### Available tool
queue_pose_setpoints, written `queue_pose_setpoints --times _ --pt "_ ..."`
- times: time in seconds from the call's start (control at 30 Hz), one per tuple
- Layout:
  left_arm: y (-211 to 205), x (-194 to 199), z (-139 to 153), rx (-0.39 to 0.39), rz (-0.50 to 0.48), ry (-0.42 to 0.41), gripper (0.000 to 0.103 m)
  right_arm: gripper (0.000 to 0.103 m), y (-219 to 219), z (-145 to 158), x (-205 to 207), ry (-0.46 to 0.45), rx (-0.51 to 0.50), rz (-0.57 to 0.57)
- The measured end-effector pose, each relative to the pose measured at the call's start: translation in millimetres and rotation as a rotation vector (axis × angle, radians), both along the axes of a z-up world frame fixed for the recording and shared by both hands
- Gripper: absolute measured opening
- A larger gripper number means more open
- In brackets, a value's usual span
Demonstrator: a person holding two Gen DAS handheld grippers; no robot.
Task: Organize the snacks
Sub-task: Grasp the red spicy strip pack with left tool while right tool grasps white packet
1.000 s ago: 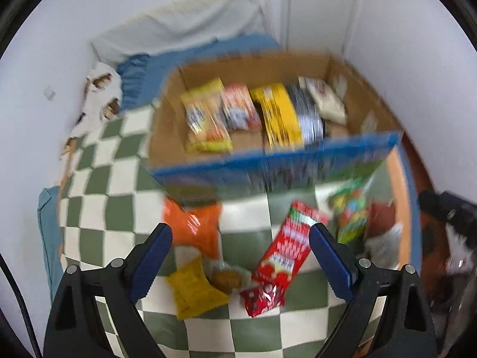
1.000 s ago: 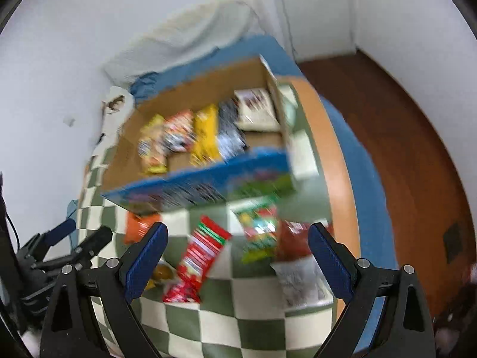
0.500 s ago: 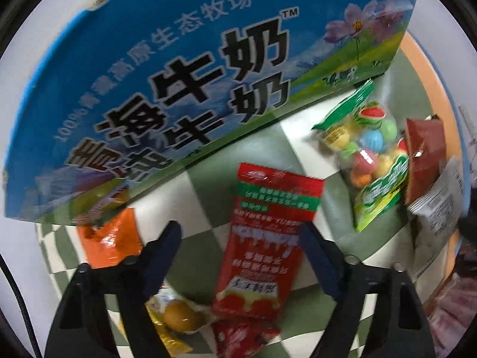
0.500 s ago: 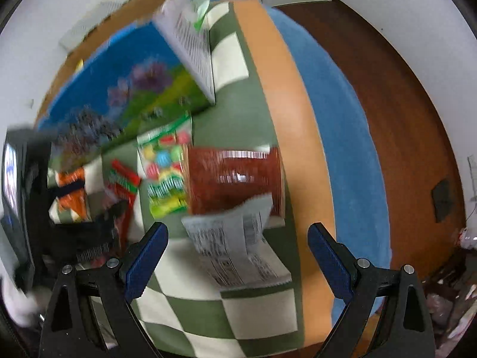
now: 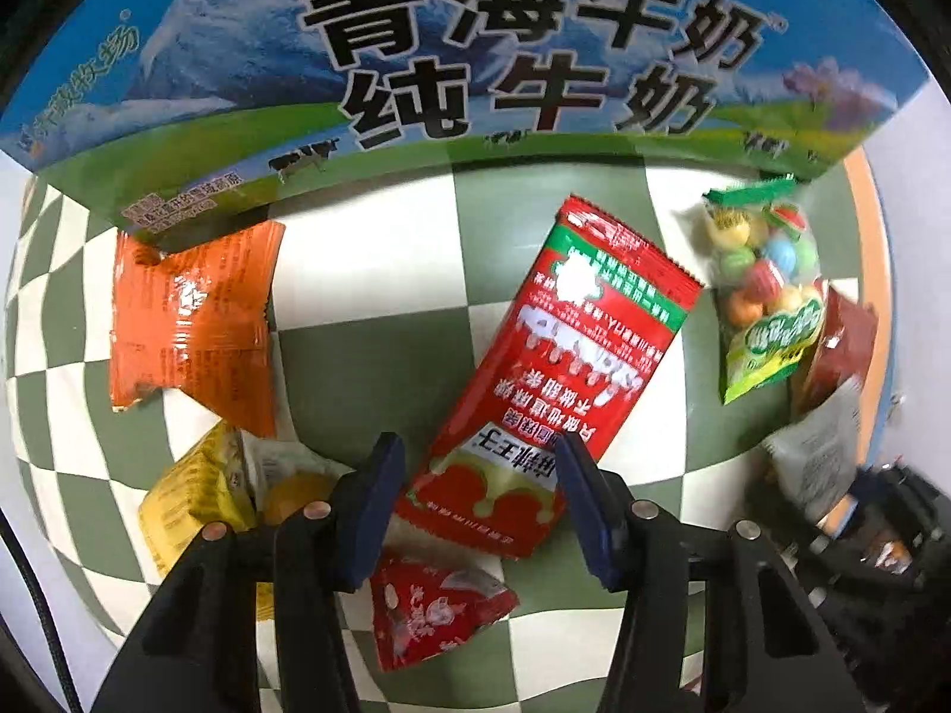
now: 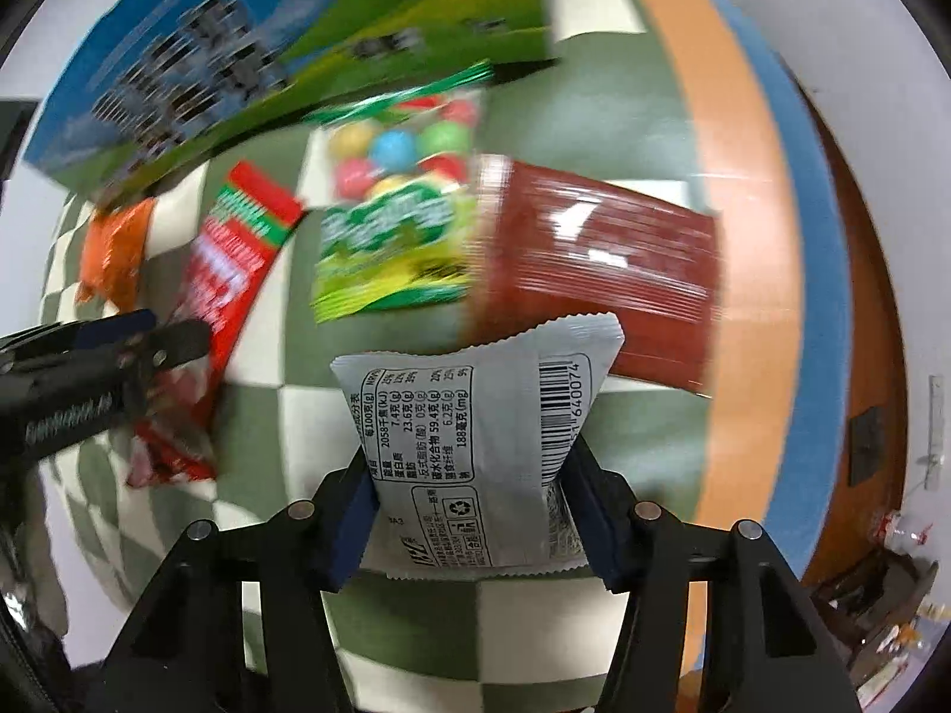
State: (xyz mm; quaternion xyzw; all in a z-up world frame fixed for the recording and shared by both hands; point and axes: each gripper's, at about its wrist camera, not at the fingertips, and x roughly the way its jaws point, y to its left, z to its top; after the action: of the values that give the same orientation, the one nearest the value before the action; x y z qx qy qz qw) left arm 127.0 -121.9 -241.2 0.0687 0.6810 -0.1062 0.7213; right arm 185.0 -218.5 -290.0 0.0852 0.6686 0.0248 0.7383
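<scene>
While the left gripper [image 5: 475, 475] straddles the red packet [image 5: 553, 368], the right gripper [image 6: 472, 481] pinches the white packet [image 6: 475, 416]

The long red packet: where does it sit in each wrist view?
Left wrist: long red packet lies centre frame, its near end between the left gripper fingers.
Right wrist: left side, slanted, near end at the left gripper.
Shared landmark: candy ball bag beside it.

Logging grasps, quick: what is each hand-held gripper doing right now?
Left hand-held gripper: closing around the long red snack packet, grip not confirmed.
Right hand-held gripper: shut on the white snack packet.
</scene>
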Motion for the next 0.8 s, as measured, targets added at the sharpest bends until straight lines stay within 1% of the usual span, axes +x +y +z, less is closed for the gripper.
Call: queue_pose_setpoints --times 0.03,0.07,0.1,0.17,0.23,0.27,0.3,0.33,0.37,0.4,0.47,0.5,0.57,0.63,0.67,0.7,0.77,0.8 --pt "-2.7 -1.1 0.3 -0.010 -0.031 -0.008 0.051 0.061 3.0 -0.4 -0.5 0.003 0.009 0.006" --pt "-10.1 -0.7 2.0 -0.009 -0.076 -0.014 0.053 0.061 4.5 -0.8 -0.6 0.005 0.011 0.010" --pt "-17.5 -0.1 2.6 0.003 -0.117 -0.017 0.062 0.061 5.1 -1.1 -1.0 0.006 0.012 0.007" --pt "-36.0 0.1 -3.1 0.030 -0.224 0.002 0.071 0.061 4.1 -1.1 -1.4 0.011 0.026 -0.004" --pt "-46.9 2.5 -11.5 0.066 -0.276 0.016 0.071 0.061 1.9 2.2 1.6 0.014 0.040 -0.009" --pt "-48.5 4.7 -14.4 0.064 -0.276 0.021 0.071 0.061 3.7 2.3 3.3 0.016 0.042 -0.007" --pt "-47.7 6.9 -15.1 0.052 -0.261 0.030 0.071 0.061 4.0 1.5 4.0 0.020 0.045 -0.006" --pt "-43.2 9.6 -13.4 0.032 -0.224 0.036 0.068 0.061 0.6 -1.8 6.2 0.024 0.052 -0.008" --pt "-39.3 10.9 -10.6 0.012 -0.193 0.041 0.060 0.061 -2.1 -2.4 5.4 0.030 0.065 -0.015" --pt "-33.3 13.4 -8.3 -0.006 -0.163 0.052 0.059 0.061 -6.3 -2.6 6.0 0.034 0.081 -0.026" --pt "-17.7 8.5 -9.1 -0.027 -0.065 0.090 0.059 0.061 -13.0 -3.2 5.9 0.046 0.106 -0.040" --pt "-9.9 4.9 -11.5 -0.059 -0.003 0.133 0.058 0.061 -17.2 -2.7 3.3 0.052 0.118 -0.048" --pt "4.7 1.8 -17.7 -0.099 0.089 0.198 0.059 0.061 -23.1 -3.9 -1.3 0.070 0.164 -0.069" --pt "11.6 -0.8 -27.8 -0.140 0.146 0.267 0.060 0.061 -26.3 -8.0 -5.0 0.078 0.196 -0.086" --pt "12.0 -1.4 -31.6 -0.142 0.152 0.276 0.061 0.061 -26.9 -6.9 -6.4 0.081 0.207 -0.093" --pt "10.0 -1.4 -33.2 -0.133 0.135 0.274 0.062 0.061 -28.3 -7.0 -6.9 0.082 0.210 -0.099" --pt "6.5 -3.2 -37.6 -0.097 0.065 0.252 0.062 0.061 -30.2 -9.0 -7.7 0.090 0.220 -0.116" --pt "2.3 -4.4 -35.1 -0.075 0.025 0.224 0.062 0.062 -31.4 -9.5 -7.8 0.093 0.218 -0.117"
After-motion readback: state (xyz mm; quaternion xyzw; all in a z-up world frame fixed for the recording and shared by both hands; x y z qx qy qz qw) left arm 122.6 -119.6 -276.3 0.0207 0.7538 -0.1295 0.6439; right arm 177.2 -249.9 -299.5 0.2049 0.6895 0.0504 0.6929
